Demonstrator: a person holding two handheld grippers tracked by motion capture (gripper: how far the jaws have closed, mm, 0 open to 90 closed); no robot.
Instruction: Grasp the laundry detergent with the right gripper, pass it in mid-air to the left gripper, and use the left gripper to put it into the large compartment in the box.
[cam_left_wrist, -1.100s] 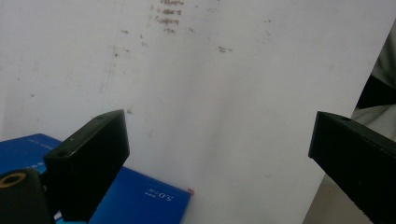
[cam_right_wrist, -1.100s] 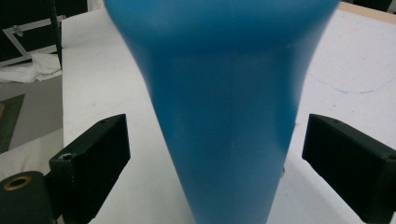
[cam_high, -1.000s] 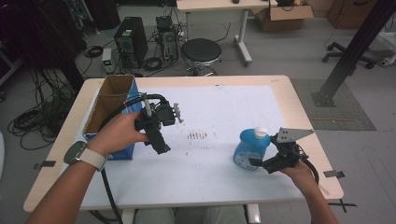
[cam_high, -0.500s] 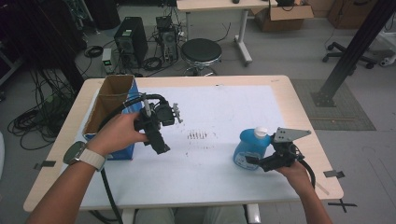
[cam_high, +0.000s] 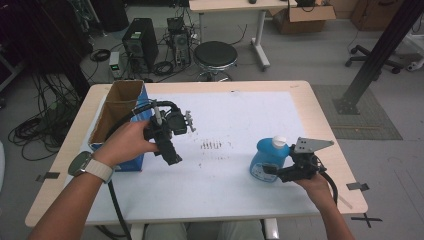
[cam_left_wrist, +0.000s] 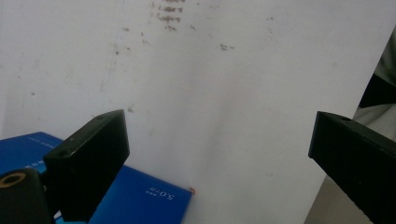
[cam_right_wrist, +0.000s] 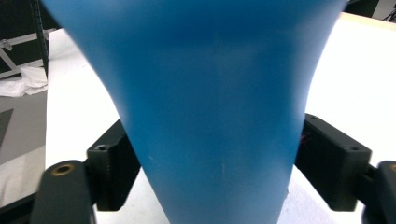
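Observation:
A blue bottle (cam_high: 265, 157) with a white cap stands upright on the white sheet at the right. My right gripper (cam_high: 273, 173) comes at it from the right, one jaw against each side of its body. In the right gripper view the bottle (cam_right_wrist: 210, 93) sits between the jaws and touches both. My left gripper (cam_high: 171, 156) is held above the sheet at the left, pointing down, beside an open blue-sided cardboard box (cam_high: 119, 112). In the left gripper view its jaws stand wide apart with nothing between them (cam_left_wrist: 219, 154), and a blue box corner (cam_left_wrist: 140, 196) lies below.
The white sheet (cam_high: 235, 115) covers most of the wooden table and has small dark marks (cam_high: 212, 145) at its middle. A stool (cam_high: 215, 55), computer towers and cables stand on the floor beyond the far edge.
My right gripper has edged slightly left against the bottle. The left gripper and the bottle have stayed where they were.

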